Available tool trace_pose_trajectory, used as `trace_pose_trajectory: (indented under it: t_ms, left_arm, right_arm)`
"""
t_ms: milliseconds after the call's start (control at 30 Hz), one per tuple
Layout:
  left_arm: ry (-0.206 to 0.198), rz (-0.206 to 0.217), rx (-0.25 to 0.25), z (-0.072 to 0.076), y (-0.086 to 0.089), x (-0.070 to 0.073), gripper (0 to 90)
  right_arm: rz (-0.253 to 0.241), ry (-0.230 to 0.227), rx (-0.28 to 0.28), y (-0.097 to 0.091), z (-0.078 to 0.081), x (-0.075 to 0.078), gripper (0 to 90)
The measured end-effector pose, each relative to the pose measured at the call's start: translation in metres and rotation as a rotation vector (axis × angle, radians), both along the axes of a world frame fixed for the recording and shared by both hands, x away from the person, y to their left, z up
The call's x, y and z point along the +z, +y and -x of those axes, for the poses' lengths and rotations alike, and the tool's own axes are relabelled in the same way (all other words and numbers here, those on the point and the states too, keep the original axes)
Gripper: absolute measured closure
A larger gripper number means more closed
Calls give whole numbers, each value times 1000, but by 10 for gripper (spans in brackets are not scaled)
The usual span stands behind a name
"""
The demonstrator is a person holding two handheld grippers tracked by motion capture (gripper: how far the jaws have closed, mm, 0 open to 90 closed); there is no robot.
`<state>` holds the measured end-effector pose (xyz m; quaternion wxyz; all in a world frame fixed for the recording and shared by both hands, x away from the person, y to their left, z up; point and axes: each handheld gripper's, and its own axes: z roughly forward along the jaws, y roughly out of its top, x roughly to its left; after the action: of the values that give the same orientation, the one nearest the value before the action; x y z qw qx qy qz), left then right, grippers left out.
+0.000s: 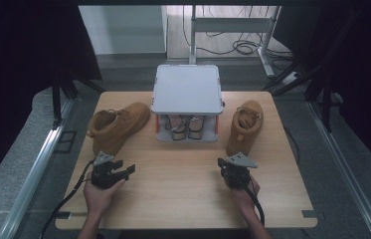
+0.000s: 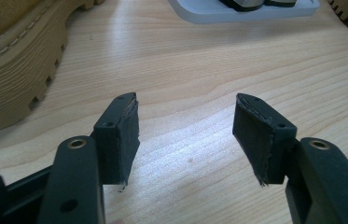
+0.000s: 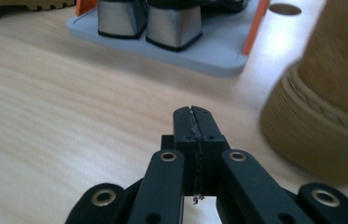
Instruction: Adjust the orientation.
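Boots flank a small grey shoe rack (image 1: 187,88) at the table's far-centre: left boot (image 1: 116,125) lies w/ its long axis slanting from toe near the rack back toward the near-left edge, right boot (image 1: 244,127) runs nearly straight front-to-back, toe pointing toward the person. A pair of dark shoes (image 1: 185,127) sits on the rack's lower shelf. Left gripper (image 1: 123,172), jaws apart & empty, hovers just in front of the left boot's heel, sole close at its left side. Right gripper (image 1: 221,164), jaws pressed together on nothing, sits just short of the right boot's toe. Each hand is nearer its own-side boot; approx. equal reach on both sides.
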<state>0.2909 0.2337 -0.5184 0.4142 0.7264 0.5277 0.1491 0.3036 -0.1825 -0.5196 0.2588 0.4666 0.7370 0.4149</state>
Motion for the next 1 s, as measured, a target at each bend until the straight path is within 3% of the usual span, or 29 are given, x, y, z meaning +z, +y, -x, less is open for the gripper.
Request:
trace_pose_trajectory:
  t_ms: [133, 433, 1000]
  left_arm:
    - [3, 9, 3, 1, 0, 0, 414]
    - [10, 9, 5, 0, 1, 0, 414]
    - [17, 21, 6, 1, 2, 1, 414]
  right_arm:
    - [5, -24, -13, 10, -12, 5, 895]
    - [28, -10, -89, 17, -39, 3, 895]
    - [64, -7, -191, 10, -57, -7, 896]
